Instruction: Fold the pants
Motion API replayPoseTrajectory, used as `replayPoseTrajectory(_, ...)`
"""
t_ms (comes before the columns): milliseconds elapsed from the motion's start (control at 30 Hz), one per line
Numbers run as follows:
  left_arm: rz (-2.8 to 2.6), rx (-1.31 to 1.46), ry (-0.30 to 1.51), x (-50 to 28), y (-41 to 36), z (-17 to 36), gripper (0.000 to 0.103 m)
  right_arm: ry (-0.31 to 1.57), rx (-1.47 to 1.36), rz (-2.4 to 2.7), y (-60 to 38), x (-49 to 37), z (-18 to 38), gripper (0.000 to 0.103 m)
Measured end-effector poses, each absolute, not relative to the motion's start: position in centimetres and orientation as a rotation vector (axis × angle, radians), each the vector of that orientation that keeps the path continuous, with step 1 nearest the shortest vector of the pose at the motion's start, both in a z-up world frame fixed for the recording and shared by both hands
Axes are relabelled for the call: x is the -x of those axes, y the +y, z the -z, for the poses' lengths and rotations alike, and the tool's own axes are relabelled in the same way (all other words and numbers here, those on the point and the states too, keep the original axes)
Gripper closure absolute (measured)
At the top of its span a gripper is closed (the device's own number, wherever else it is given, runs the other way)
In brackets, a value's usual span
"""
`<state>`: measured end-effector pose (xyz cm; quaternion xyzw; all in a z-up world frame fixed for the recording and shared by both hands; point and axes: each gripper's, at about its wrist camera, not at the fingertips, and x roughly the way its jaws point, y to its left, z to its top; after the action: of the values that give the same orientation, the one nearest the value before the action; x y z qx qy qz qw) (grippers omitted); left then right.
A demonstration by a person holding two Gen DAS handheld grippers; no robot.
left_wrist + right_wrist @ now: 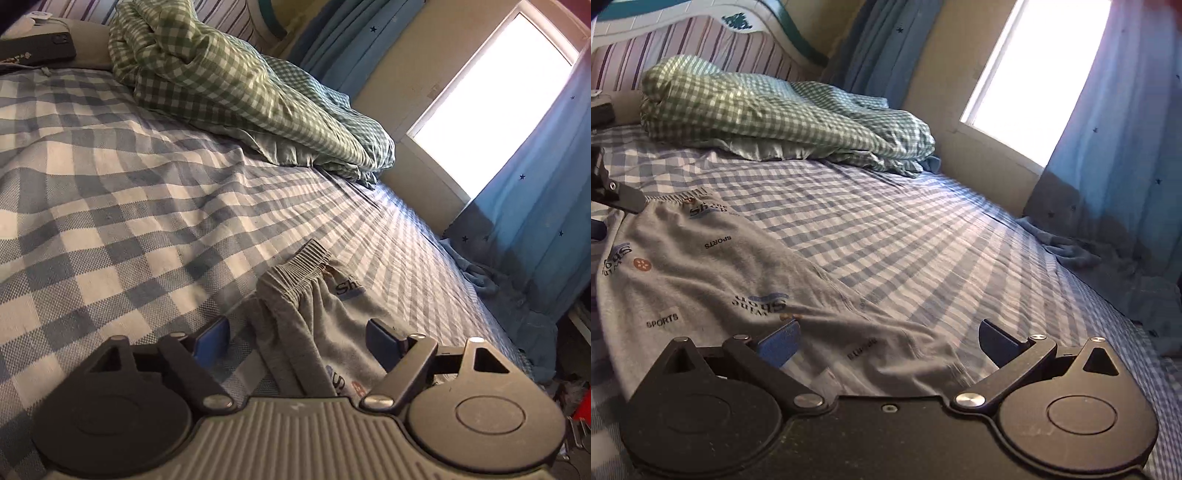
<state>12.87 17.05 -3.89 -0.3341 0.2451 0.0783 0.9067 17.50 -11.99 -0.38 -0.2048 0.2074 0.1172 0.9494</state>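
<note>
Nearest the lens, the left gripper (297, 338) is straddling a bunched ridge of the grey pants (295, 325) just below the ribbed waistband (295, 269); its blue pads (212, 341) are standing clear of the cloth on both sides, so nothing is gripped. To the right, the right gripper (886, 345) is hanging spread wide over the hem end of the pants (713, 273), with fabric lying between its fingers but no pad pressing on it. The garment is lying along the near edge of the blue checked bed sheet (129, 177), printed side up. A green gingham quilt (221, 88) is heaped at the far end, well apart.

Risk, in my judgement: the left jaws closing on the ridge may be catching only one layer, or pinching the sheet beneath, which would be dragging the bedding and skewing the fold.
</note>
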Motion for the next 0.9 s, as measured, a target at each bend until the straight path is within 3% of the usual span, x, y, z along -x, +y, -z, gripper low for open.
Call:
replayPoseTrajectory(133, -0.131, 0.775, 0.486, -13.1, 17.1, 4.1, 0.027, 0.414, 0.364, -0.113, -15.6, -14.4, 1.3, 0.001)
replayPoseTrajectory(500, -0.215, 0.784, 0.502, -14.2, 16.3, 4.1, 0.021, 0.464, 0.223, -0.066, -18.7, -13.5, 3.1, 0.001)
replayPoseTrajectory(567, -0.210, 0.797, 0.505, -14.6, 16.3, 4.1, 0.015, 0.485, 0.229, -0.073, -18.5, -13.9, 3.4, 0.001)
replayPoseTrajectory(633, -0.178, 0.826, 0.514, -15.4, 16.5, 3.9, 0.003, 0.499, 0.233, -0.076, -18.5, -14.2, 3.5, 0.001)
replayPoseTrajectory(900, -0.088, 0.887, 0.480, -14.3, 16.3, 4.4, 0.003, 0.516, 0.231, -0.086, -18.5, -14.4, 3.7, 0.001)
